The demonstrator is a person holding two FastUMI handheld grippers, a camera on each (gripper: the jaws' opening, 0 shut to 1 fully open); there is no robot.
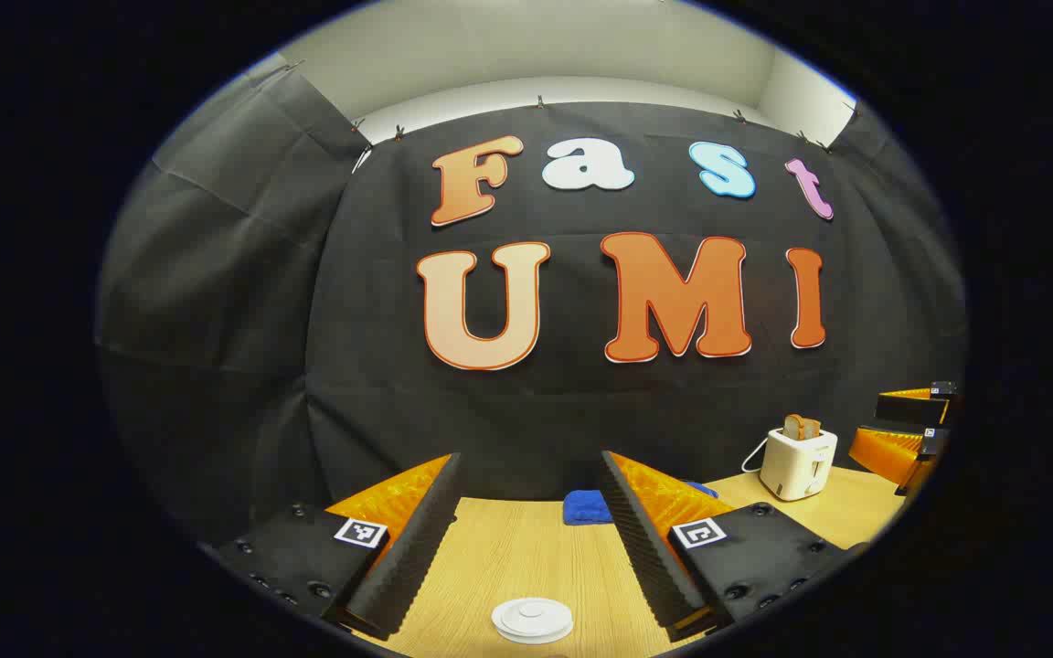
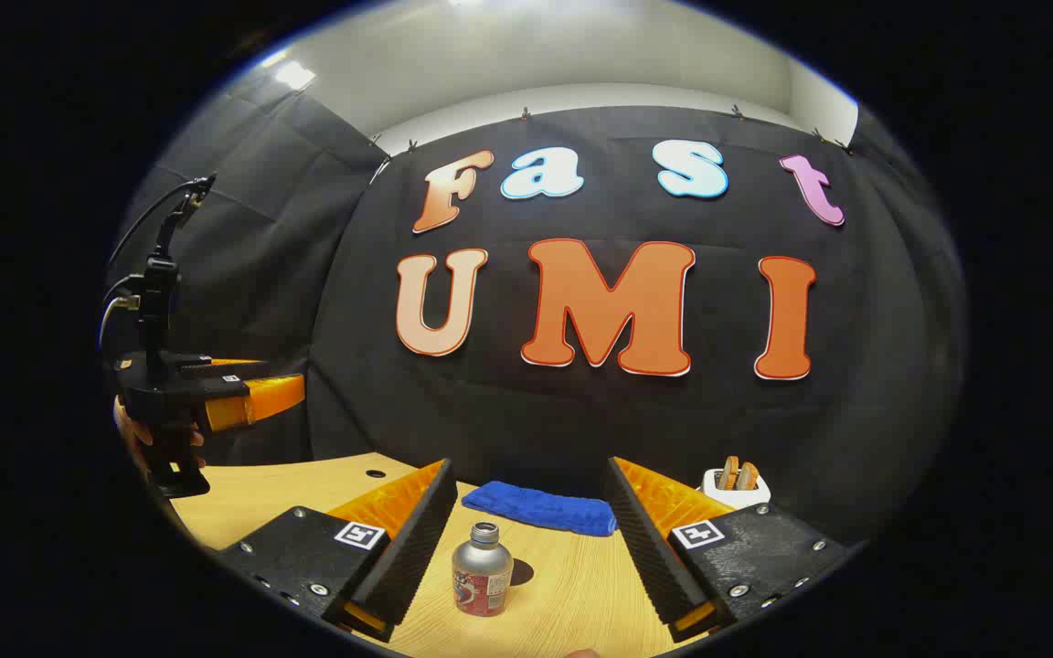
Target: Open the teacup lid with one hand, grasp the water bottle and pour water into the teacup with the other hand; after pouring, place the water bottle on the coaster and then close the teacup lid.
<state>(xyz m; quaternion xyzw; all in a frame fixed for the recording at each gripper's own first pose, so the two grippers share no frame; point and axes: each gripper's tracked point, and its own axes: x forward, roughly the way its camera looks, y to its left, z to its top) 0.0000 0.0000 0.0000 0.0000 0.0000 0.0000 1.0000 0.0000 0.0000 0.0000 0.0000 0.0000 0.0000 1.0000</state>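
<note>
A small silver water bottle (image 2: pixel 483 580) with a red label and an uncapped mouth stands upright on the wooden table (image 2: pixel 572 594). It is low between the fingers of my right gripper (image 2: pixel 528 464), which is open and not touching it. In the left gripper view a white round disc with a raised middle (image 1: pixel 532 620) lies at the bottom edge; I cannot tell whether it is the teacup's lid or the coaster. My left gripper (image 1: pixel 529 461) hangs open above and beyond it. A hand holds that left gripper (image 2: pixel 252 391) at the far left of the right gripper view.
A folded blue cloth (image 2: pixel 540 507) lies at the back of the table by the wall. A white toaster (image 1: pixel 798 463) with bread in it stands at the back right. The right gripper (image 1: pixel 906 425) shows at the left gripper view's right edge. A small hole (image 2: pixel 375 474) marks the tabletop.
</note>
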